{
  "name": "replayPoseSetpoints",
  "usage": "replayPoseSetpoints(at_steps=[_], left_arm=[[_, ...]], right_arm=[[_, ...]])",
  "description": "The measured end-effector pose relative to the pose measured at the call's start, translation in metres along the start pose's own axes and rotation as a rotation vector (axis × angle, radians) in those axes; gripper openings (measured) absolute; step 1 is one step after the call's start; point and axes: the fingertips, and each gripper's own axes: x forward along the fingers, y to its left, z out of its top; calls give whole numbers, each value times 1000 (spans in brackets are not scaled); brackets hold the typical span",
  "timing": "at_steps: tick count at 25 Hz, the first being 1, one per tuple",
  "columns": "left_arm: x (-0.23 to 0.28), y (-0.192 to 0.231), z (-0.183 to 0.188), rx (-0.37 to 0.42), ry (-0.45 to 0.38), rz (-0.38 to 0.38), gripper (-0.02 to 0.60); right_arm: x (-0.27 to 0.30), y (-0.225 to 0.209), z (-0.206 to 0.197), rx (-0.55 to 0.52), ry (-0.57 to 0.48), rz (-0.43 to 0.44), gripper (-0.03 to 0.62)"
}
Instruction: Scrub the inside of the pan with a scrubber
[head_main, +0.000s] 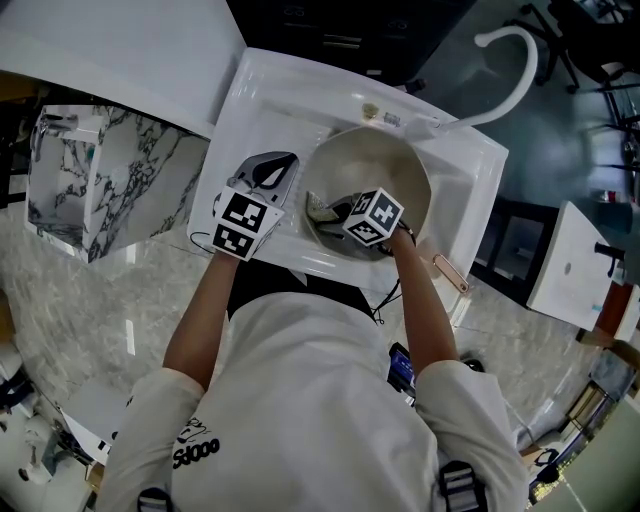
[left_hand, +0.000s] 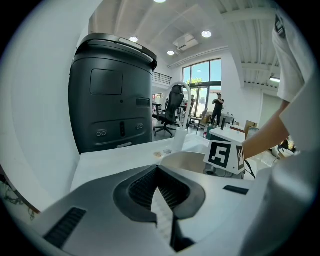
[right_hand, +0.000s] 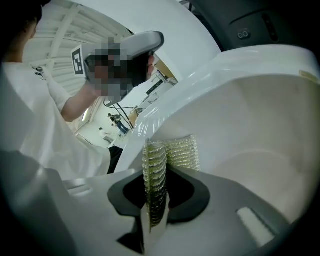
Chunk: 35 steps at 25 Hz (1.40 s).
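1. Two grippers work at a white sink, and the pan sits in its basin with the pale inside facing up.
2. Inside the pan, at its near-left part, the right gripper reaches down; its marker cube covers most of it in the head view.
3. In the right gripper view, the right gripper has its jaws clamped on a golden mesh scrubber, which stands up between them and spreads out past their tips.
4. The scrubber lies against the pan's curved inner wall, just below the rim. In the head view, the scrubber shows as a pale patch just left of the cube.
5. Just outside the pan's left rim, the left gripper rests over the sink edge.
6. In the left gripper view, the left gripper has its jaws together at the tips with nothing between them. The pan shows beyond them.
7. The pan's handle sticks out toward the near-right, over the sink's edge.
8. A white curved faucet rises on the far-right side of the pan.
9. A dark grey machine stands beyond the pan.
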Motion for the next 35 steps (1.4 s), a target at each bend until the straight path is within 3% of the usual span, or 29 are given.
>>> replayPoseSetpoints(at_steps=[10,19,28,35], left_arm=[[1,0,-1,-2,7,-1,0],[0,0,-6,-6,19,4,0],[2,-2,-8,-8,27,-2,0],[5,-2,-9,-9,30,-2,0]], right_arm=[[5,-37,-3,52,23,-174,74],[-4,-63,7,96,-23,-296,71],[-42,-108,15,150,-49,-503,72],[-69,-132,11,123,-10,-639,72]])
